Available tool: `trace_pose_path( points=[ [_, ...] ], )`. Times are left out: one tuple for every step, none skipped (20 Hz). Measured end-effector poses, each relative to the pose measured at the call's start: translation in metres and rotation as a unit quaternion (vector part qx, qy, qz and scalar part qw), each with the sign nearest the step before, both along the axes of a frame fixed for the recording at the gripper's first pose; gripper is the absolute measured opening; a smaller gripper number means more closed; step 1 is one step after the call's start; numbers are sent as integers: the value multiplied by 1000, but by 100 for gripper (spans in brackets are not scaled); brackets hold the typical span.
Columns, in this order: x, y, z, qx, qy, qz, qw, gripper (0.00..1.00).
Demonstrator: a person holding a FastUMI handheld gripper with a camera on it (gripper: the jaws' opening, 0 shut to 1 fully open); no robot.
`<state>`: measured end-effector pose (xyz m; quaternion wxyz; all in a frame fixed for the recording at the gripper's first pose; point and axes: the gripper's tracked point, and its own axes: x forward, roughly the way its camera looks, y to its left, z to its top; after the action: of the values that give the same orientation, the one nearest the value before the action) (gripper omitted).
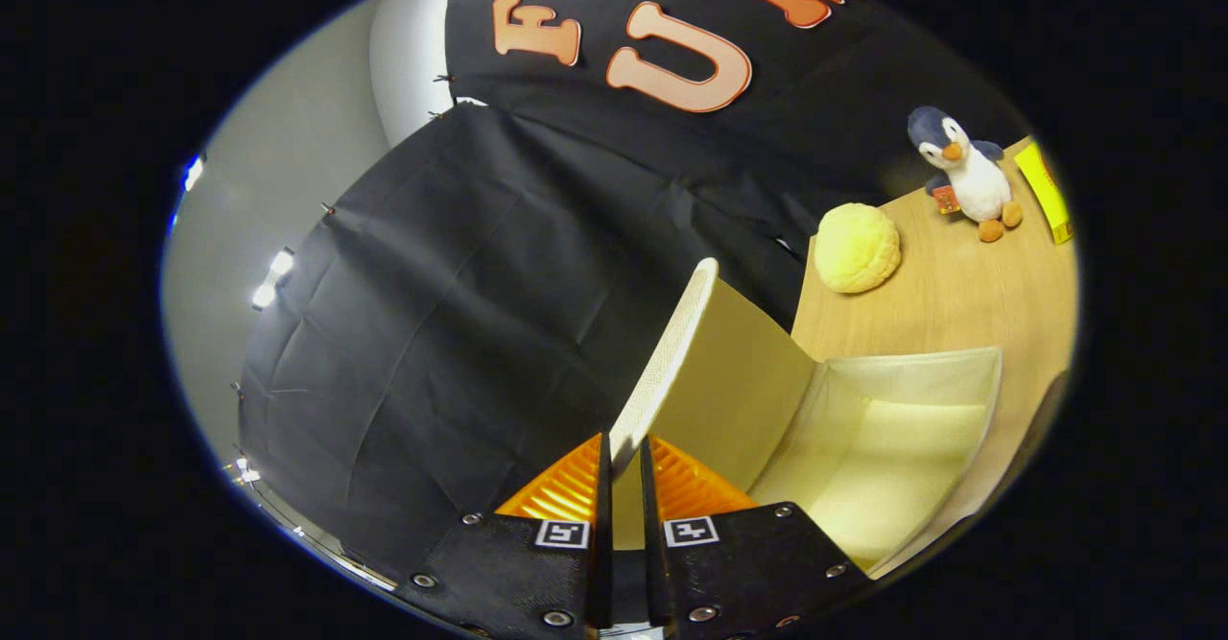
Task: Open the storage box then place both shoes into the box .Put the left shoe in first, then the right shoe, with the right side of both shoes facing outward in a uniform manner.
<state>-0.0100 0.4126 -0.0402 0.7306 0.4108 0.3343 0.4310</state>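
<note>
- Gripper view: the gripper (624, 462) is closed on the lid (715, 381) of the storage box; its two orange fingers (561, 491) press on the lid's near edge from both sides.
- The lid is lifted and stands steeply, tilted, rising from between the fingers away from them.
- The storage box (959, 371) is cream-coloured and sits on the wooden table (959, 295), just ahead of the fingers and to their right. Its inside is visible and pale.
- Beyond the box, on the table, lies a round yellow plush (857, 248).
- Farther away stands a penguin toy (969, 175), near the booth's black wall.
- Just beside the penguin is a yellow object (1046, 191); what it is, I cannot tell.
</note>
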Motion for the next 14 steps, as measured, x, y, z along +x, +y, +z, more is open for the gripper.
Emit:
trace_pose_path(
  points=[
    [2, 14, -2, -8, -2, 4, 1000, 15],
    [6, 28, -5, -26, -5, 10, 1000, 19],
    [6, 35, -7, -39, -14, 17, 999, 33],
    [7, 41, -13, -47, -24, 24, 998, 48],
    [3, 41, -15, -55, -32, 28, 998, 63],
    [1, 40, -21, -67, -36, 30, 997, 70],
    [-4, 39, -24, -80, -41, 29, 996, 81],
    [-5, 32, -27, -92, -44, 25, 994, 84],
    [-8, 23, -32, -102, -46, 19, 994, 89],
    [-8, 13, -37, -108, -47, 13, 993, 91],
    [-7, 3, -43, -113, -45, 5, 993, 95],
    [-5, -9, -50, -118, -45, -6, 992, 96],
    [-2, -25, -56, -128, -45, -19, 991, 96],
    [2, -40, -65, -143, -45, -35, 988, 97]
  ],
)
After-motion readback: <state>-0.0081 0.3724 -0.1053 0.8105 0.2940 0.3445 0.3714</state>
